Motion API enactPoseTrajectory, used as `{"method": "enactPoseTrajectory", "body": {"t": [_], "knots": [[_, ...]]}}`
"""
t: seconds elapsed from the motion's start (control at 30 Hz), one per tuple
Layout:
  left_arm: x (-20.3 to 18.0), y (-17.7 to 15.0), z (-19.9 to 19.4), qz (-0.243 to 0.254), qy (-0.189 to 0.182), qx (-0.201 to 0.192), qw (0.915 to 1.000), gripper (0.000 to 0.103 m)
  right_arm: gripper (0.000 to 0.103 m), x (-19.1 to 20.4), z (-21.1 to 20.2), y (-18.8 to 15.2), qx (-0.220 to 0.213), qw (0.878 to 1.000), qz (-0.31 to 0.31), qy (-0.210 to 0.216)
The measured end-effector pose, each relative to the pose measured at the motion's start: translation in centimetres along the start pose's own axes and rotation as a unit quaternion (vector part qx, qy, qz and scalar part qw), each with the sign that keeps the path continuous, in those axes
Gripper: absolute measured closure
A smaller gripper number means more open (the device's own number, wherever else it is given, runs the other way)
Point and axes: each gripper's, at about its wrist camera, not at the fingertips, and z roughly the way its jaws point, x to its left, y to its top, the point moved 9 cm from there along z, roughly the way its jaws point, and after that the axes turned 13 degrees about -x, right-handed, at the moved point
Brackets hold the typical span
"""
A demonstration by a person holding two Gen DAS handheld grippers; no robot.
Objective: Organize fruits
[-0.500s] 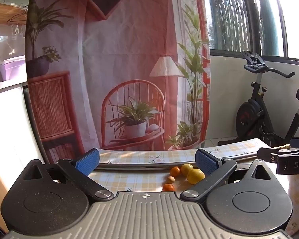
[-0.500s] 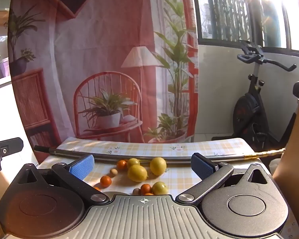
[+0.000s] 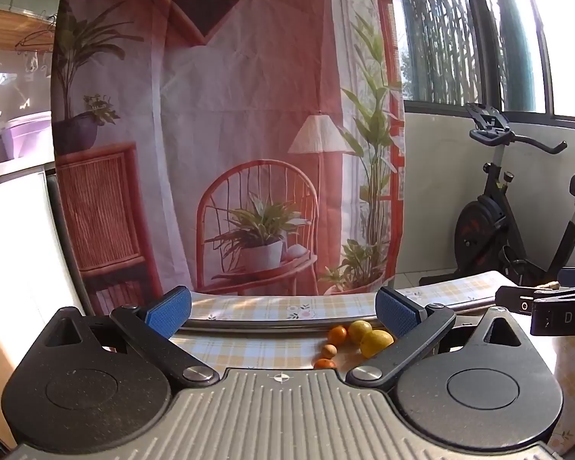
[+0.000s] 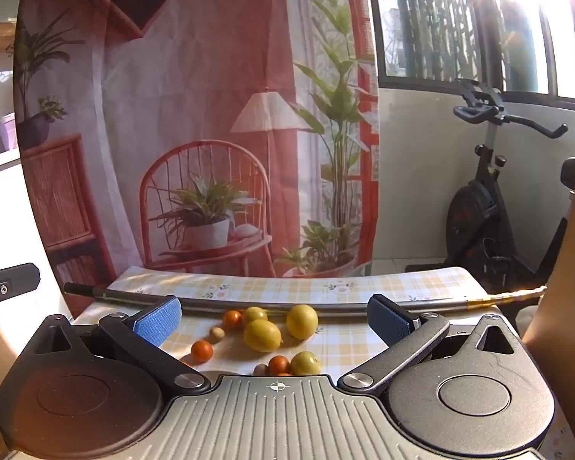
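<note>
Loose fruit lies on a yellow checked tablecloth (image 4: 349, 345). In the right wrist view I see three lemons, the nearest-centre lemon (image 4: 262, 335), another lemon (image 4: 302, 321), small oranges such as one orange (image 4: 202, 350), and a greenish fruit (image 4: 305, 363). My right gripper (image 4: 275, 320) is open above them, holding nothing. In the left wrist view the fruit sits low right: a lemon (image 3: 375, 342) and an orange (image 3: 337, 335). My left gripper (image 3: 283, 308) is open and empty, left of the fruit. The right gripper's side (image 3: 556, 312) shows at the edge.
A long metal rod (image 4: 287, 304) lies across the table behind the fruit. A printed backdrop curtain (image 4: 195, 115) hangs beyond the far edge. An exercise bike (image 4: 490, 207) stands at the right by the window. Part of the left gripper (image 4: 4, 287) shows at the left edge.
</note>
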Motion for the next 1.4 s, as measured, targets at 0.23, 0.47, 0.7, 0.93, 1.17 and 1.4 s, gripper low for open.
{"method": "enactPoseTrajectory", "body": {"t": [0.23,0.47,0.7,0.93,1.17,1.4], "knots": [[0.0,0.0,-0.1,0.0,0.0,-0.001,1.0,0.0,0.0,-0.6,-0.1,0.4,-0.004,1.0,0.001,-0.002],[0.0,0.1,0.0,0.002,0.0,-0.002,1.0,0.0,0.0,-0.5,-0.4,0.6,-0.005,1.0,-0.001,-0.003],[0.0,0.2,-0.2,0.002,0.0,-0.005,1.0,0.0,0.0,-0.6,-0.4,0.7,-0.006,1.0,0.0,-0.003],[0.0,0.3,-0.3,0.002,-0.001,-0.008,1.0,0.0,0.0,-0.6,-0.6,1.3,-0.011,1.0,-0.002,-0.004],[-0.1,0.3,-0.4,0.003,-0.002,-0.01,0.9999,0.0,0.0,-0.7,-0.7,1.3,-0.012,1.0,-0.002,-0.003],[-0.1,0.3,-0.3,0.003,-0.002,-0.009,0.9999,0.0,0.0,-0.8,-0.9,1.5,-0.012,1.0,-0.002,-0.004]]}}
